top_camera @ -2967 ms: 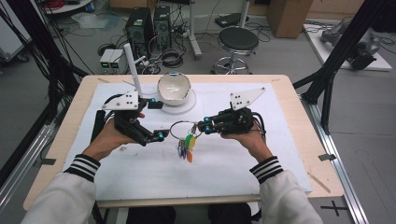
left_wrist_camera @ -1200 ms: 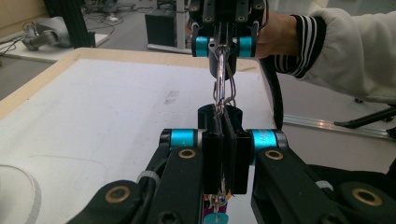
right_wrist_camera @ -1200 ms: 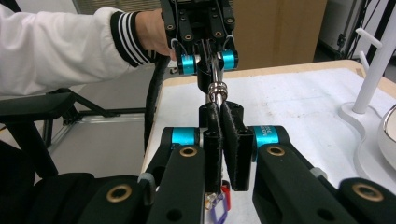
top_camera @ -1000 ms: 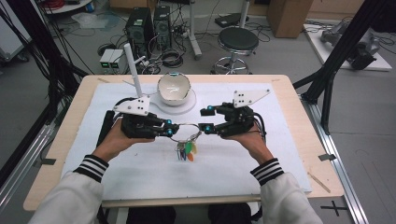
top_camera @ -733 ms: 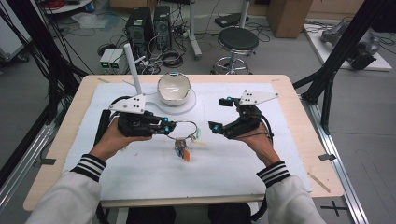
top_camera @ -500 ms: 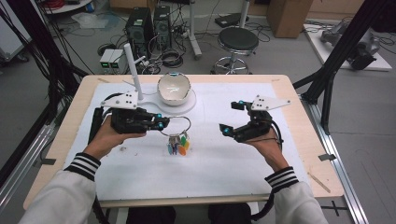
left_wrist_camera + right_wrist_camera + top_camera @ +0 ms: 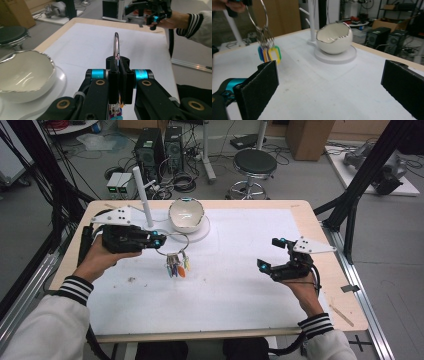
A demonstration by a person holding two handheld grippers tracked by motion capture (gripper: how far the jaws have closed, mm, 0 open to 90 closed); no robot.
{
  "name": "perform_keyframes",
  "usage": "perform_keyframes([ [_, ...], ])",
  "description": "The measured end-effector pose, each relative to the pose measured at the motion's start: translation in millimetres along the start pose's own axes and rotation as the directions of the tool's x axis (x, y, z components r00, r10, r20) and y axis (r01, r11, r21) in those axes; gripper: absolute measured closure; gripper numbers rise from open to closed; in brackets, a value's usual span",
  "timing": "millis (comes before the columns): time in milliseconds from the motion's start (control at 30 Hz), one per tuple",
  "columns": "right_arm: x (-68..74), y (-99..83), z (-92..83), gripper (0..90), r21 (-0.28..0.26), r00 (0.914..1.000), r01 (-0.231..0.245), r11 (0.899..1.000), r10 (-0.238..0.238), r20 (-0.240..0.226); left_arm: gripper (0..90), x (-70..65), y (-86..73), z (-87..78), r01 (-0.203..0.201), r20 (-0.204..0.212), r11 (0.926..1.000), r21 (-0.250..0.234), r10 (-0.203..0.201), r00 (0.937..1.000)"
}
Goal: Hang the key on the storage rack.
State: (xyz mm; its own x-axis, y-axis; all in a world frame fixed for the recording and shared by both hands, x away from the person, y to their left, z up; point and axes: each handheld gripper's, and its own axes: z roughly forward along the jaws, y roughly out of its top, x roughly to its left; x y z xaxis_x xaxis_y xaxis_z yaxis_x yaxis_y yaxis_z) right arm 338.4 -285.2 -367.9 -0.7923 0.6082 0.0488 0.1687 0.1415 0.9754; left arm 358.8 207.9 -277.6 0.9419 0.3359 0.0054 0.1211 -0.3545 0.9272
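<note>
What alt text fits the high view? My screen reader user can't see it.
The left gripper holds a metal key ring with coloured tags above a white table, near an egg-shaped bowl. The right gripper is open, empty.

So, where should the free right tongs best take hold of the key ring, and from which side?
Probably the bare far arc of the key ring, approached from the right. The left tongs pinch its left edge, holding the thin wire loop above the white mat with the coloured key tags hanging below. The right tongs stand open, empty, and have just been opening.
</note>
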Motion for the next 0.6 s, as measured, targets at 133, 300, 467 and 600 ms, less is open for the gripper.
perform_keyframes([
  [133,-3.0,-15.3,-9.9,0.8,-0.016,0.9986,0.010,1.000,-0.009,0.051,87.0,8.6,5.2,-13.4,-0.008,-0.044,0.9997,0.023,0.009,0.9990],
  [300,-2.9,-30.8,-16.6,0.8,-0.050,0.9955,0.030,0.998,-0.025,0.091,87.0,20.6,11.4,-26.5,0.008,-0.098,0.9994,0.033,-0.005,0.9951],
  [467,-1.2,-44.7,-19.7,0.8,-0.061,0.9921,0.030,0.998,-0.022,0.123,87.0,35.2,12.4,-34.0,0.036,-0.138,0.9986,0.039,-0.030,0.9900],
  [600,-0.2,-53.2,-20.8,0.8,-0.079,0.9905,0.008,0.997,0.003,0.137,87.0,48.4,10.0,-37.0,0.046,-0.161,0.9971,0.061,-0.036,0.9863],
])
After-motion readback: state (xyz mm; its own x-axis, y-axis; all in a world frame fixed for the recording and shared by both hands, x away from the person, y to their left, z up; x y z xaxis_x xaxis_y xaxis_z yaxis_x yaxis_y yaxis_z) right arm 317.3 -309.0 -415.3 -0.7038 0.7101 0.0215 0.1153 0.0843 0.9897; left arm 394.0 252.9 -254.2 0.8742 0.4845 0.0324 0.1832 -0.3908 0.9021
